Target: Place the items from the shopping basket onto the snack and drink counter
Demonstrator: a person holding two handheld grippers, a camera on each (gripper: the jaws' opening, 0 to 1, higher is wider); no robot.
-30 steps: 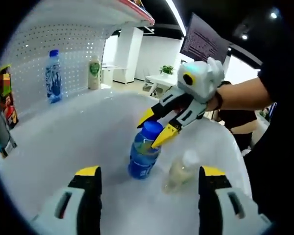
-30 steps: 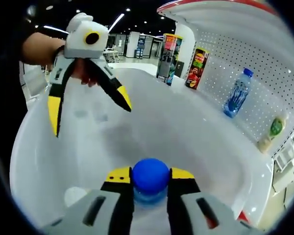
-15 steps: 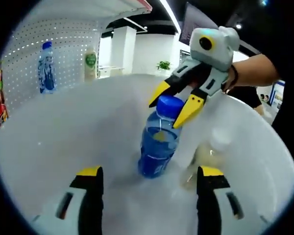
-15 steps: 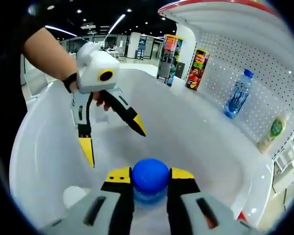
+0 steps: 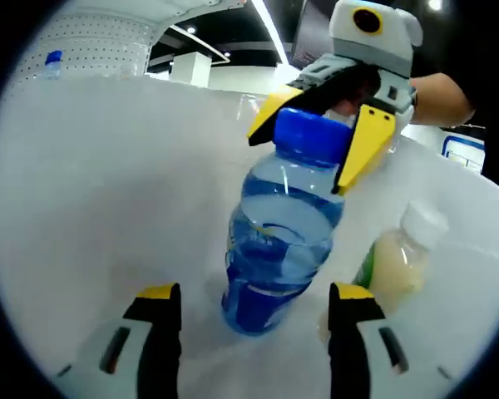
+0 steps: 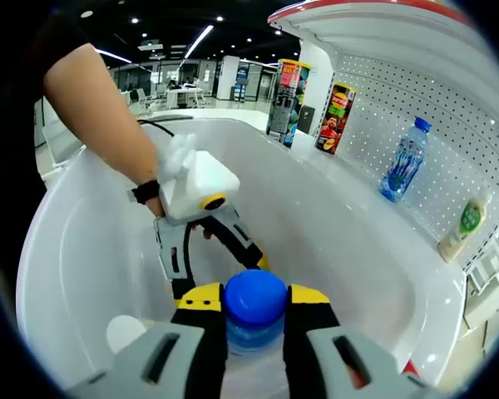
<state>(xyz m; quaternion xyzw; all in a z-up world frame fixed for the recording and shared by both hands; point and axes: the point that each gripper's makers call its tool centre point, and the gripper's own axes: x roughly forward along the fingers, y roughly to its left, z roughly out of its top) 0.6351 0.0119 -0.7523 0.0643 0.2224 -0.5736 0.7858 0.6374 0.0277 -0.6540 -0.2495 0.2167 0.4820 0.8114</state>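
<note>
Background: white perforated back panel beneath a red-edged upper shelf; beyond, an open hall with ceiling strip lights, white columns and distant furniture.

A glossy white counter is seen, backed by a perforated white panel. A blue-capped water bottle and a pale drink bottle stand on it, just beside each other. Farther along it (near the panel) stand two snack canisters, a second water bottle and a green-labelled bottle.
</note>
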